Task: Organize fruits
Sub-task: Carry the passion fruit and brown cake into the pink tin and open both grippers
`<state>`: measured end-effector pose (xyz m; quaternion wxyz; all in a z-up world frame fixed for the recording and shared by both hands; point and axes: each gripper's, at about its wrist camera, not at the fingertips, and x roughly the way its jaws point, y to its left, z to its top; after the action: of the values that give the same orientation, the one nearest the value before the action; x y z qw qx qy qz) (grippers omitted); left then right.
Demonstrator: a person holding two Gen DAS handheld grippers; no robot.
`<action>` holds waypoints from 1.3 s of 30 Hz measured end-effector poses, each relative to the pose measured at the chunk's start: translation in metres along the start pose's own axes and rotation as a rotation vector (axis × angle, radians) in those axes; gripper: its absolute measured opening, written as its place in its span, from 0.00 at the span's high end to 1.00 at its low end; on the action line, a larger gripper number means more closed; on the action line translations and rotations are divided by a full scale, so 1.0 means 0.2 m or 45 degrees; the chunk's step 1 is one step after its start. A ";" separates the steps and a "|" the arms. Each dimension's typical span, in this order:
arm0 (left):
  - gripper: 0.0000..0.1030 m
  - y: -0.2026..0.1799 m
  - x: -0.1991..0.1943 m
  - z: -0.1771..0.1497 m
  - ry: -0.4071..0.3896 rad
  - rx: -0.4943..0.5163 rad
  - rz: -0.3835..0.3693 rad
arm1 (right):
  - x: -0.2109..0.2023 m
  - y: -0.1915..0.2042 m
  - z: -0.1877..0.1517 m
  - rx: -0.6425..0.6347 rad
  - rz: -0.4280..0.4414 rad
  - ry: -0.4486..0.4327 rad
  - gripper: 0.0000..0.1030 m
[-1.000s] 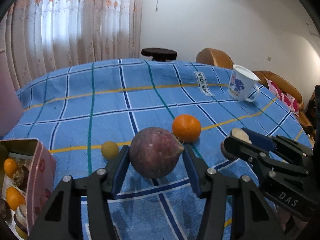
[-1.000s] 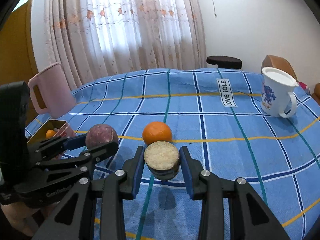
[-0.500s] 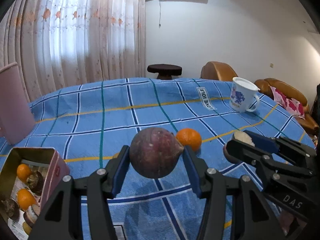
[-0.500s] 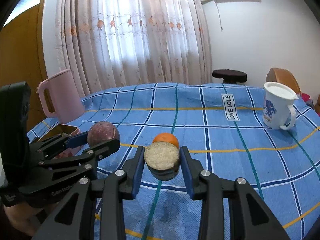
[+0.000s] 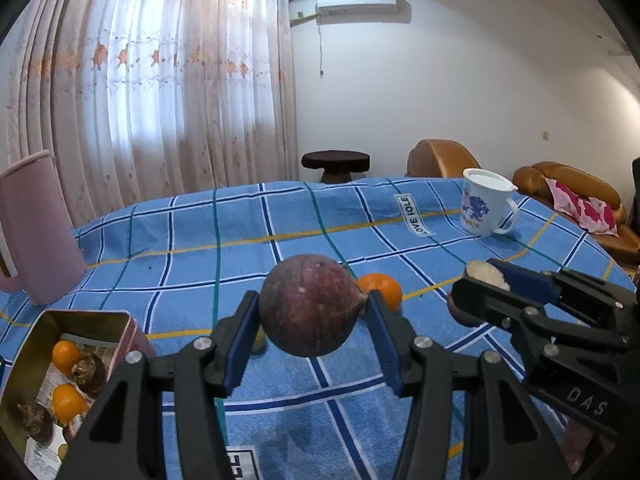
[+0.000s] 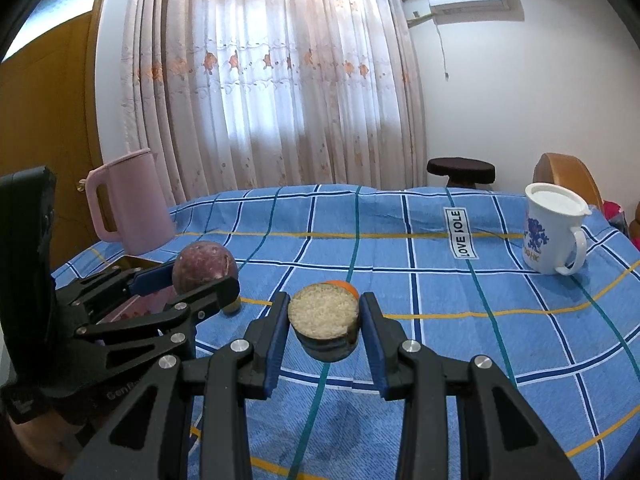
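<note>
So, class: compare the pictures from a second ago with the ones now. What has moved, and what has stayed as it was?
Both claws have tipped upward: each view now shows more wall and curtain, and the pink jug has come into the left view. The left claw keeps its grip on the purple fruit, raised slightly; the right claw still clamps the cut fruit half. Nothing was released. The orange, white mug and fruit tin sit unmoved.

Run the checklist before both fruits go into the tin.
1. Left gripper gripping the purple fruit: ok, held clear of the cloth.
2. Right gripper gripping the cut fruit half: ok.
3. Tin open: ok.
4. Room in the tin: cannot tell, several fruits inside already.
5. Path to the tin: ok for the left; the right must pass the left gripper.
6. Orange on the cloth: not ok, unsorted.
</note>
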<state>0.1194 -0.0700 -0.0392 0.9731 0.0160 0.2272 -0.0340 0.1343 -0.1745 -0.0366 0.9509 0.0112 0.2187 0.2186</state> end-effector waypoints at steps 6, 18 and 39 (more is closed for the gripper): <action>0.46 0.00 -0.02 0.00 -0.030 -0.007 0.015 | -0.02 0.01 0.00 -0.009 0.002 -0.028 0.64; 0.46 0.03 -0.09 -0.02 -0.100 -0.041 0.041 | -0.09 0.05 -0.01 -0.064 -0.005 -0.118 0.64; 0.46 0.45 -0.31 -0.08 -0.011 -0.187 0.135 | 0.03 0.41 0.11 -0.149 0.268 -0.030 0.64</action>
<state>0.0647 0.0231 -0.0242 0.9731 -0.0437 0.2237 0.0341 0.1139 -0.0955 -0.0103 0.9243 -0.0188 0.1921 0.3293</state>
